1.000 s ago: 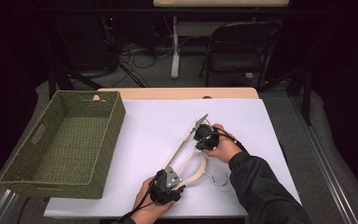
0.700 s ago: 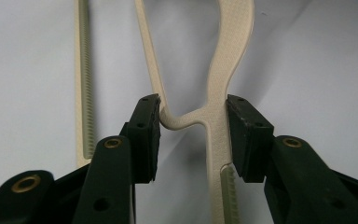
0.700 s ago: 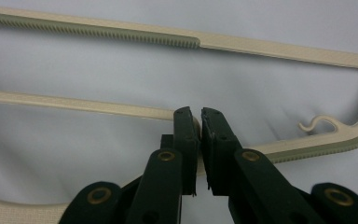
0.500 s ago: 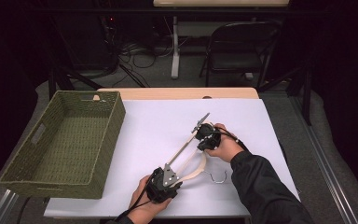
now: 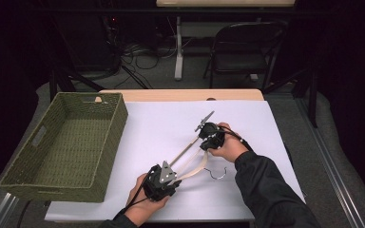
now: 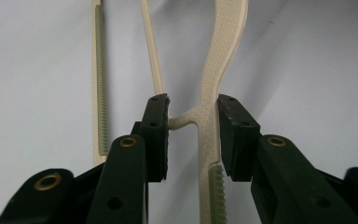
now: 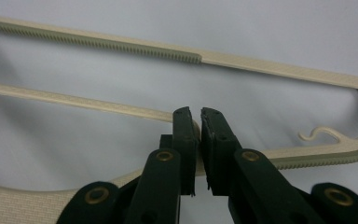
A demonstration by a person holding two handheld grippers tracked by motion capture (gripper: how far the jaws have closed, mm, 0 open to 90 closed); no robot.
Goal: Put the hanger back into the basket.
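Observation:
A cream plastic clothes hanger [image 5: 190, 166] is held between both grippers just above the white table [image 5: 161, 118]. My left gripper [image 5: 172, 175] is at its near end, its jaws shut on the hanger's textured arm [image 6: 223, 42] where a small notch branches off. My right gripper [image 5: 207, 138] is at the far end, jaws shut on the hanger's thin bar [image 7: 74, 100]. The ribbed bar and curved end of the hanger [image 7: 270, 70] run beyond those jaws. In the gripper views, my left gripper [image 6: 193, 135] and my right gripper [image 7: 198, 126] both pinch cream plastic.
A green woven basket [image 5: 116, 128] stands at the table's left side. The hanger's metal hook [image 5: 217, 174] hangs down to the table by the right hand. A folding chair [image 5: 240, 52] and cables lie on the floor beyond the far edge.
The hanger has turned more edge-on and looks narrower. My left gripper has shifted slightly left and toward the near edge; my right gripper stays about where it was.

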